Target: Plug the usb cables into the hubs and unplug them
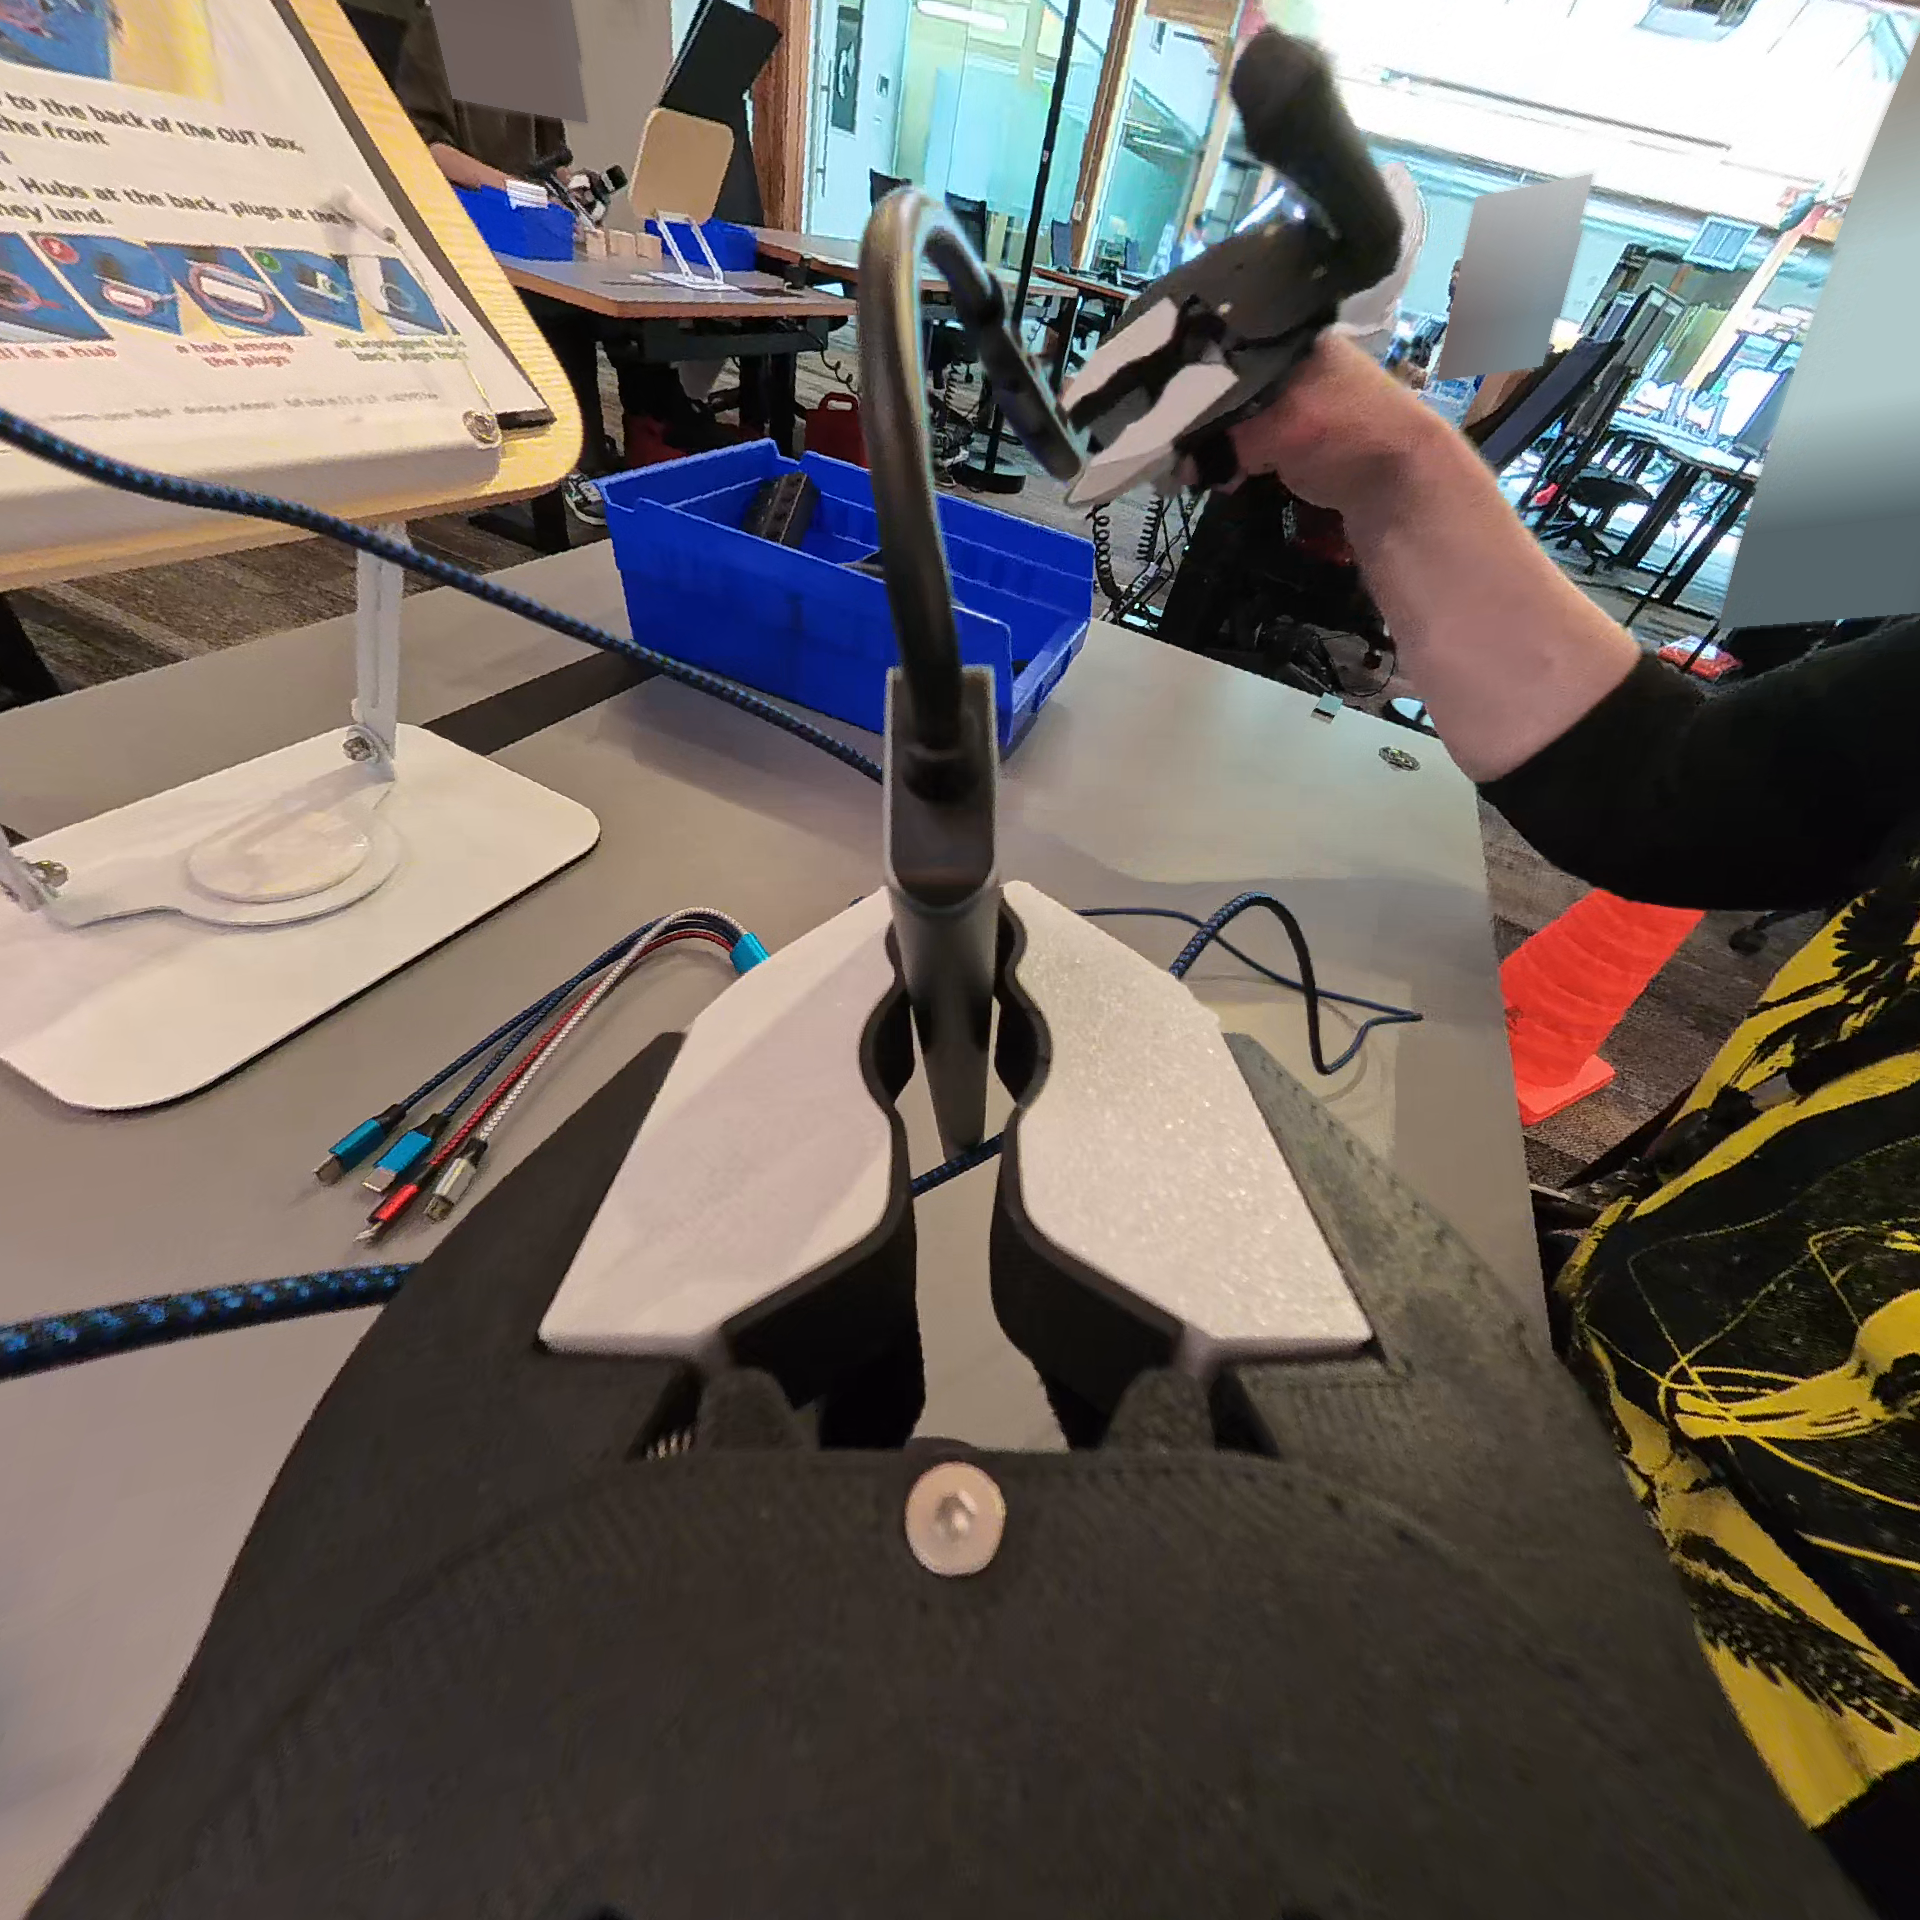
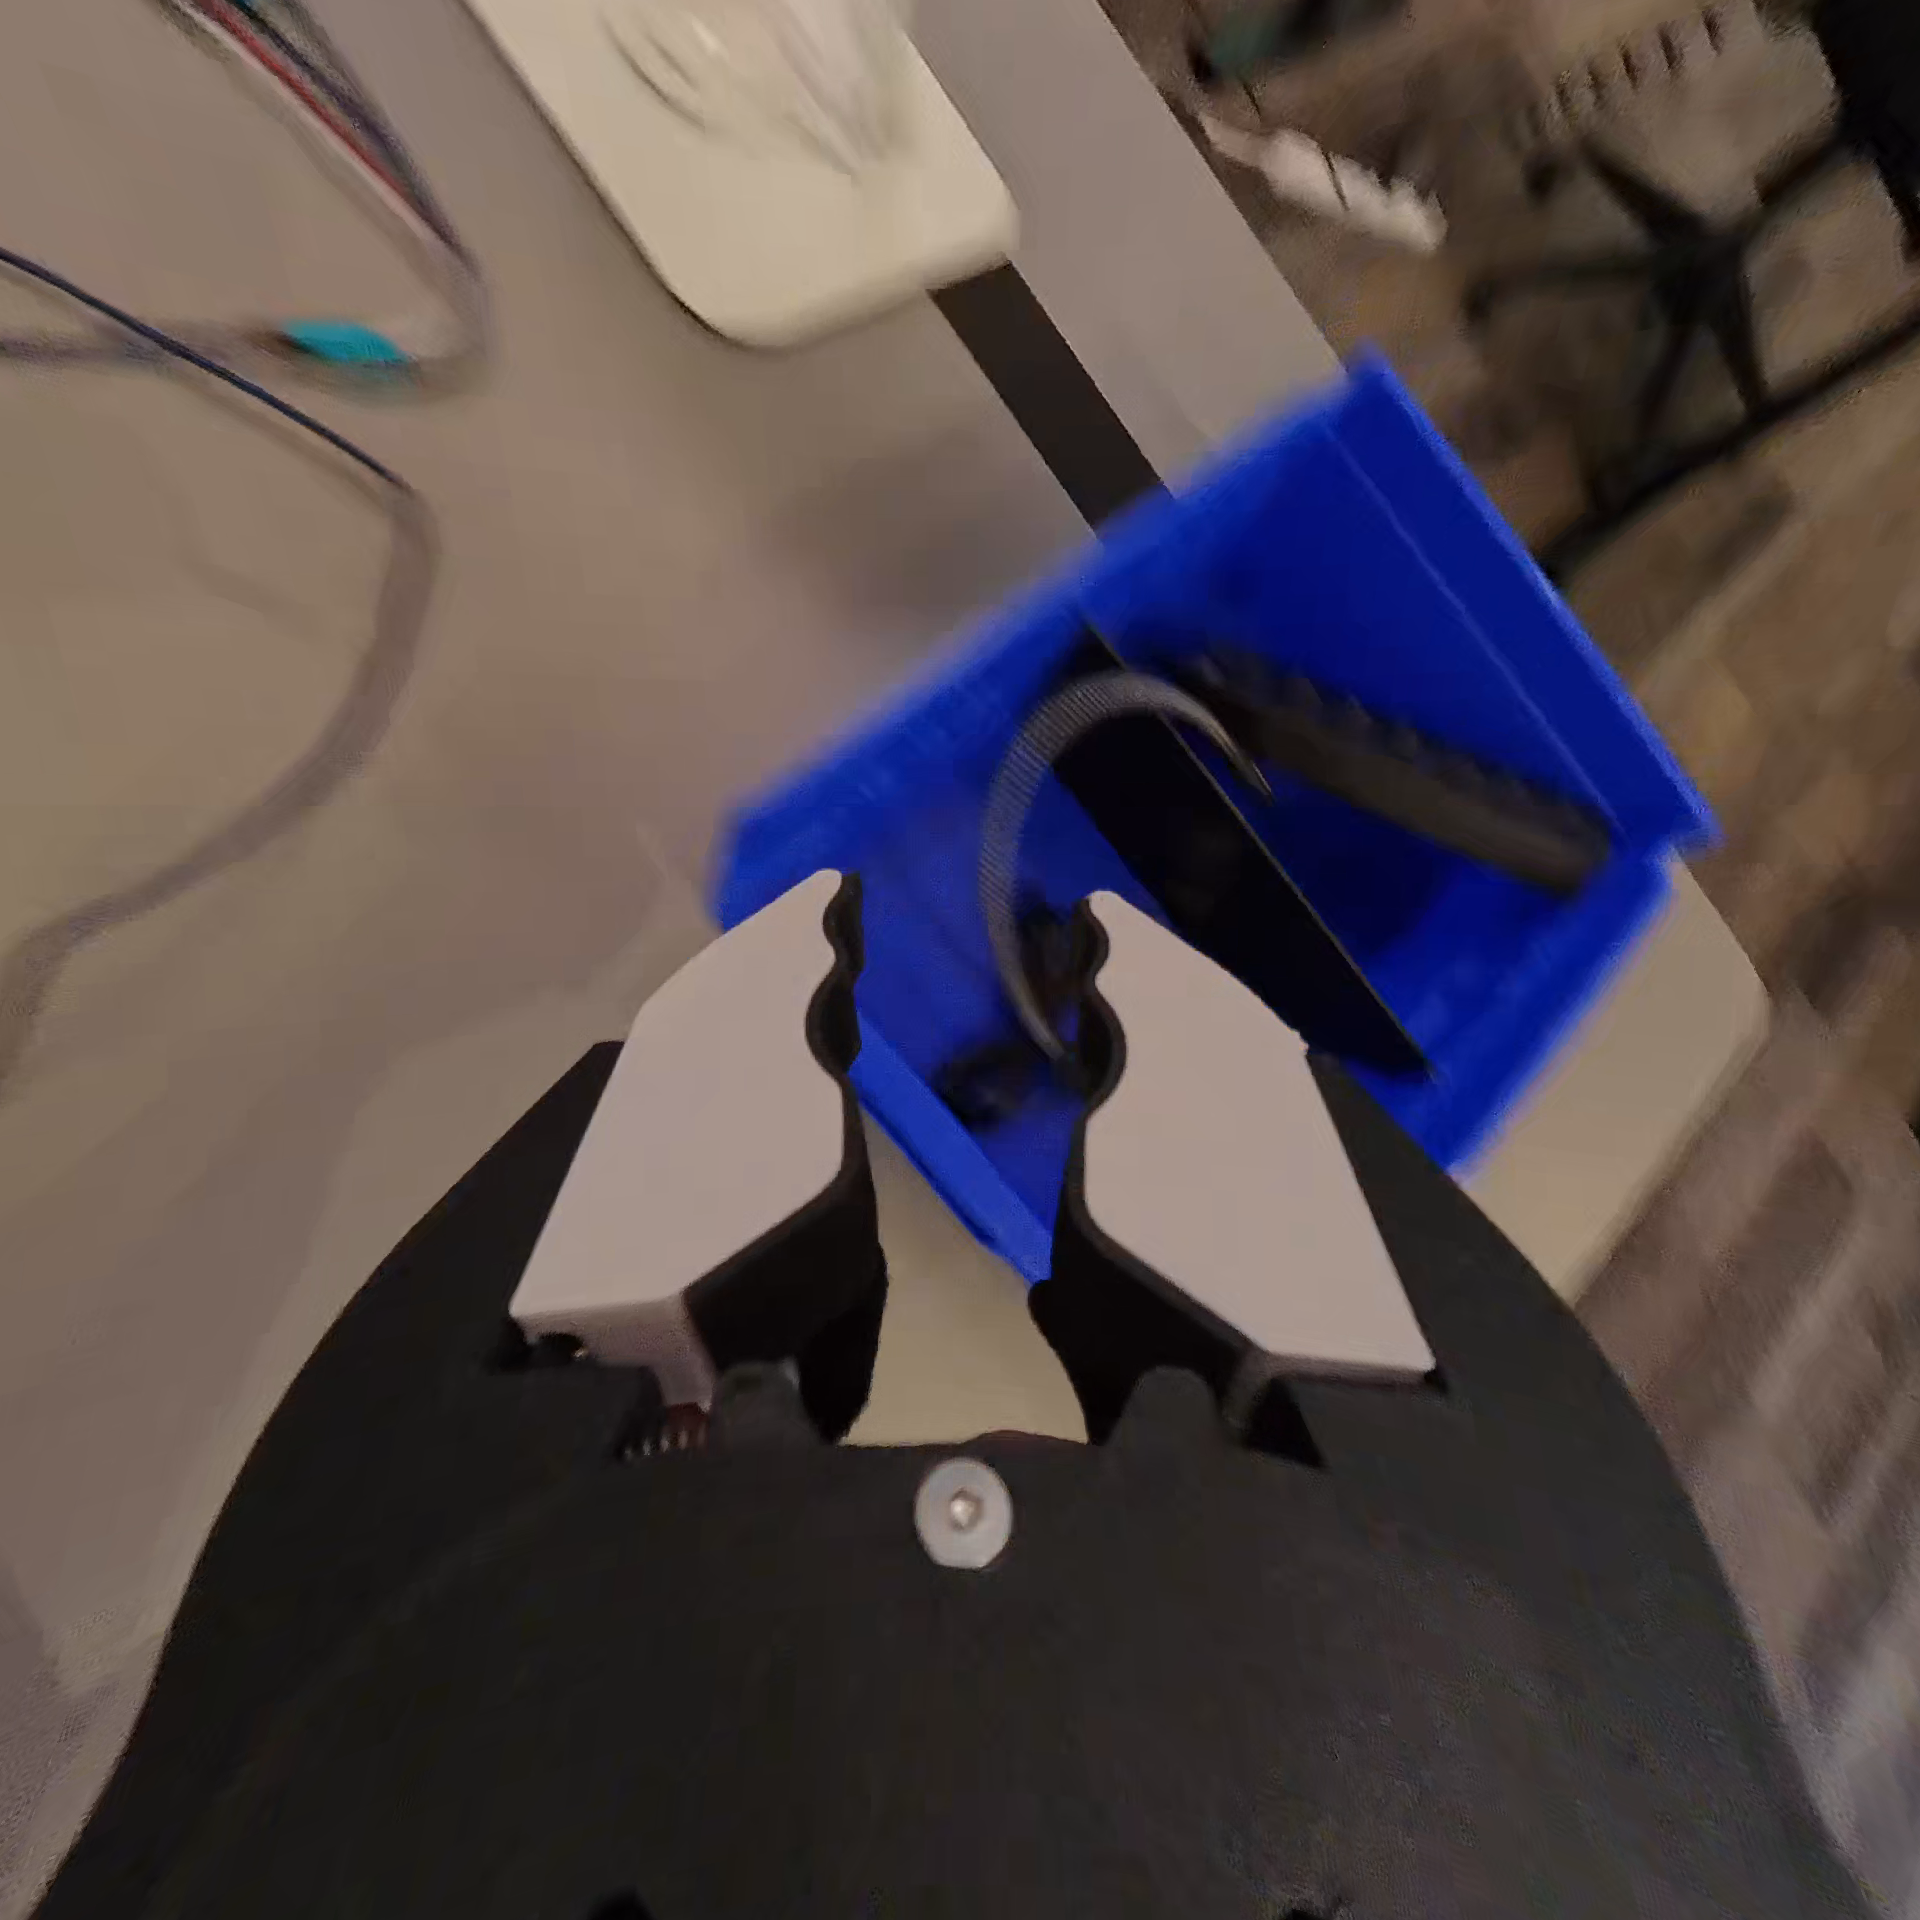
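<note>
Grey hub (image 1: 940,831) clamped upright in left jaws (image 1: 951,997); right jaws (image 2: 966,977) spread, empty, above blue bin (image 2: 1538,623). Keep hub steady; lower hanging plug (image 1: 1023,384) binward.

A grey table (image 1: 1247,748) bears a blue bin (image 1: 831,613), a white stand base (image 1: 260,914) and braided cables (image 1: 499,1060).

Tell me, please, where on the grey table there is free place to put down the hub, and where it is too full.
Free: the bare table right of the blue bin, above the thin blue cable loop. Also the strip between the white stand base and the bin. Crowded: in front of the stand base, where the bundle of cables lies.
</note>
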